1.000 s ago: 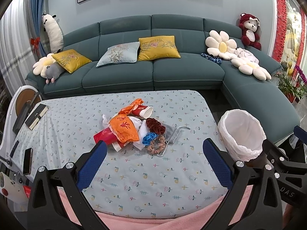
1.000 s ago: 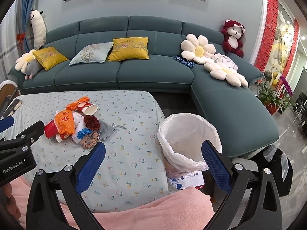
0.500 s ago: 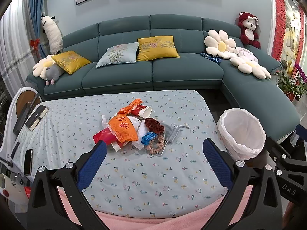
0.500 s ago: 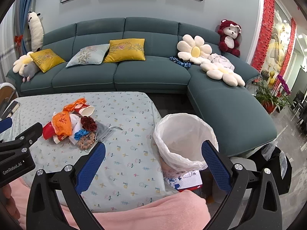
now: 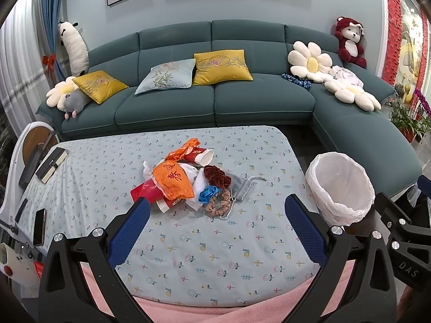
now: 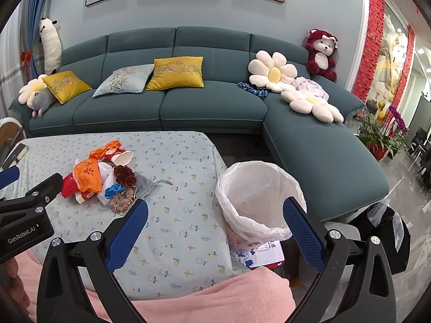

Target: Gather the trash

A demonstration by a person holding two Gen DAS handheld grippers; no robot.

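A heap of trash [image 5: 186, 183] lies mid-table on the floral cloth: an orange bag [image 5: 173, 179], red packets, a paper cup [image 5: 203, 156], white tissue, scrunchies and a grey pouch [image 5: 241, 185]. It also shows in the right wrist view [image 6: 105, 177]. A bin lined with a white bag [image 5: 340, 188] stands off the table's right edge; it also shows in the right wrist view [image 6: 260, 196]. My left gripper [image 5: 215, 215] is open and empty, held above the near table, short of the heap. My right gripper [image 6: 215, 215] is open and empty, near the bin's rim.
A teal corner sofa [image 5: 215, 102] with cushions and plush toys runs behind the table. A book [image 5: 51, 164] and a phone [image 5: 39, 227] lie at the table's left edge. A pink blanket [image 6: 215, 296] covers the near edge. Potted plants [image 6: 377, 137] stand at right.
Both grippers have drifted slightly, with the views tilting a little; the bin sits somewhat nearer the centre of the right view. Both stay open and empty.
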